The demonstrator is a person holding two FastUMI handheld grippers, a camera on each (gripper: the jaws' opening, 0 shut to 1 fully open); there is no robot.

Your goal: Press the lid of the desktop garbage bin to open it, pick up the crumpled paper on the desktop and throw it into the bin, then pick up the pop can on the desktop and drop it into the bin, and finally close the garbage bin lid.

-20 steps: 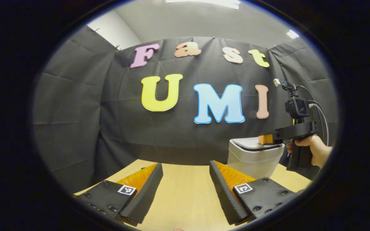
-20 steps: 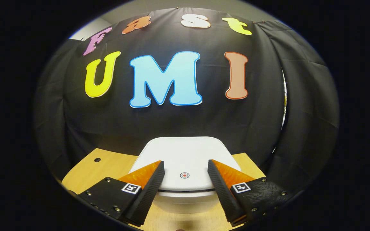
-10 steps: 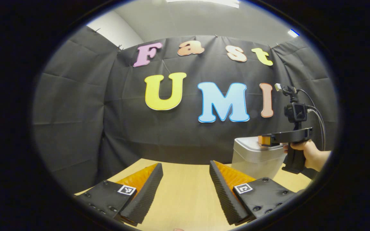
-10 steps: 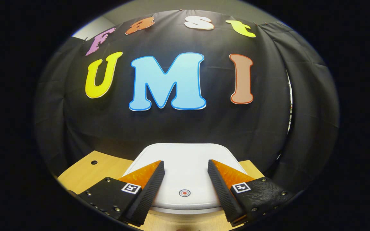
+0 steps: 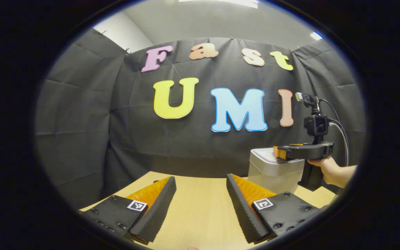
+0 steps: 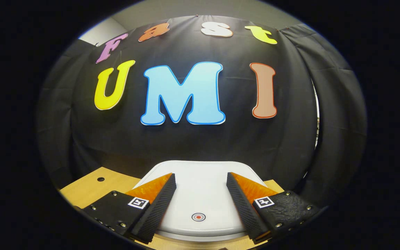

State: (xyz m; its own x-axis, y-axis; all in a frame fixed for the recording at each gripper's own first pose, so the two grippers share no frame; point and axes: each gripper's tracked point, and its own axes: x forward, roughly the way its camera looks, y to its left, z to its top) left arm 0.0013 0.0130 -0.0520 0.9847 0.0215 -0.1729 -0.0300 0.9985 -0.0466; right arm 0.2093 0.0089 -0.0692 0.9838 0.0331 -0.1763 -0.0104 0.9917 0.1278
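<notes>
- Right tongs wide, empty, low over bin lid; bin at tabletop far right.
- Risk: press lands off red dot, lid won't pop; light bin may skid.
- Left tongs wide, empty, idle.

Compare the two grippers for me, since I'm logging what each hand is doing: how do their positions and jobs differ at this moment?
The right gripper sits over the bin's white lid, fingers either side of its round red mark; the left gripper hangs over bare wooden table. From the left gripper view, the right gripper sits level at the lid's height on the bin, gripped by a hand; the left gripper stands apart from the bin. Both are open and hold nothing.
</notes>
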